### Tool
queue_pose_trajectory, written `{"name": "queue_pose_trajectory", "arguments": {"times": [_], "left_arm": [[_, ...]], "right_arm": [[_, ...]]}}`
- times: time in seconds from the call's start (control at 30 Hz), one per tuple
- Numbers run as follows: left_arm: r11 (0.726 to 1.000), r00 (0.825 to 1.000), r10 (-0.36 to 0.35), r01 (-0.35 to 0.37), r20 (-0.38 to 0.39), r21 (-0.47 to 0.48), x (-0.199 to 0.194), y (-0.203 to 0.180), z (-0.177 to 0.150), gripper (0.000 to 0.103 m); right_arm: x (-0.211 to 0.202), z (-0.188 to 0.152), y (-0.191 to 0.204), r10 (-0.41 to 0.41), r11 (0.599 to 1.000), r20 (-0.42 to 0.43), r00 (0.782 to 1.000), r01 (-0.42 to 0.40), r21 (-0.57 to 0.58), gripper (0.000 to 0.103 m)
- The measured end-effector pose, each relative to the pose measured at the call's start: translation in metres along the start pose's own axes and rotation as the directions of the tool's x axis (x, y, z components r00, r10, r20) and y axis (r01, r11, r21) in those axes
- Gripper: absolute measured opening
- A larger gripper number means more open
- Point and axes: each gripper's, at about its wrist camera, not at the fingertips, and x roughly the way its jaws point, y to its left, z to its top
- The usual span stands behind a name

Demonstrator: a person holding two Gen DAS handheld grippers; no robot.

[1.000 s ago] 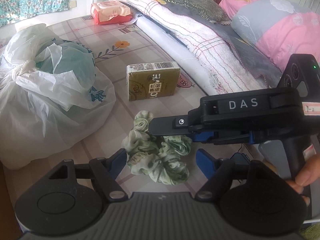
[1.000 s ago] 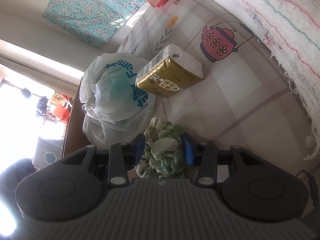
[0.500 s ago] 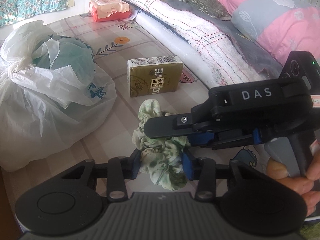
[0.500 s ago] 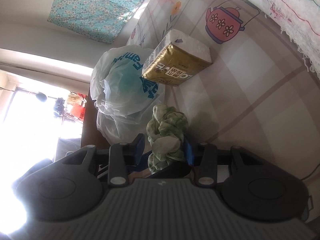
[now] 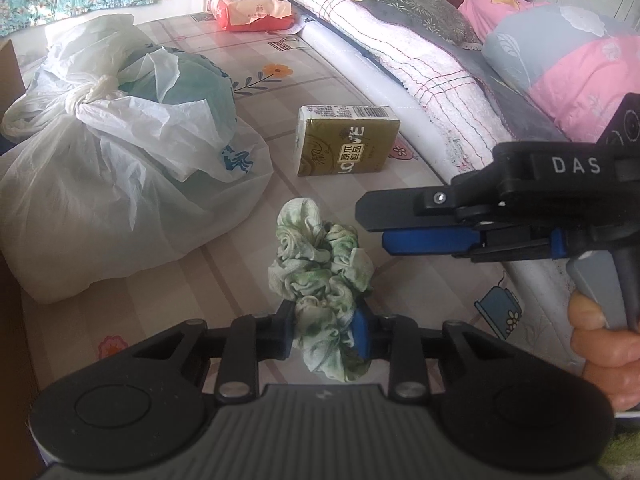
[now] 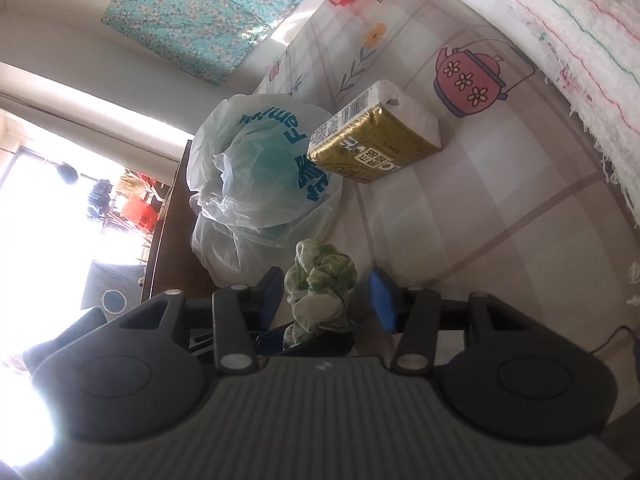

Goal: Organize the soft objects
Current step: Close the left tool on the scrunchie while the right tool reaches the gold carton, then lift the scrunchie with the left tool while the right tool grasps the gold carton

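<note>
Left wrist view has the left gripper point(image 5: 324, 330) closing on a green scrunchie point(image 5: 320, 276), pads pressing it, held just above the bed point(image 5: 320, 92) with its checked cartoon sheet. Alongside, the right gripper point(image 5: 416, 220) is opening, its pads clear of the scrunchie. Further off lie a tied plastic bag point(image 5: 120, 168), a gold tissue pack point(image 5: 344, 140) and a rolled blanket point(image 5: 408, 60) along the far edge. Only the right wrist view shows a bright window point(image 6: 60, 200) and floral curtain point(image 6: 208, 12).
</note>
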Motion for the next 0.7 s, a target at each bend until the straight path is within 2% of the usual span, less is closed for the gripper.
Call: {"name": "queue_pose_trajectory", "arguments": {"times": [0.1,0.2,0.33,0.47,0.63,0.7], "left_arm": [[1.0,1.0,0.003,-0.003,-0.001,-0.011,-0.002,0.004,-0.002,0.03],[1.0,1.0,0.009,-0.009,0.0,-0.022,-0.004,0.008,-0.004,0.03],[0.999,1.0,0.013,-0.013,0.004,-0.036,-0.006,0.012,-0.006,0.03],[0.999,1.0,0.01,-0.009,0.008,-0.05,-0.008,0.016,-0.008,0.03],[0.998,1.0,0.004,-0.004,0.008,-0.058,-0.009,0.019,-0.009,0.03],[0.998,1.0,0.003,-0.003,0.008,-0.062,-0.01,0.02,-0.009,0.03]], "right_arm": [[-0.013,0.01,0.017,-0.069,0.99,0.034,0.997,0.073,-0.123,0.053],[-0.024,0.022,0.034,-0.153,0.95,0.085,0.985,0.17,-0.263,0.065],[-0.027,0.037,0.054,-0.235,0.862,0.127,0.964,0.268,-0.431,0.072],[-0.012,0.048,0.066,-0.269,0.792,0.128,0.955,0.295,-0.535,0.075],[0.018,0.05,0.082,-0.317,0.637,0.148,0.937,0.326,-0.699,0.075],[0.032,0.051,0.087,-0.337,0.59,0.136,0.932,0.321,-0.74,0.075]]}}
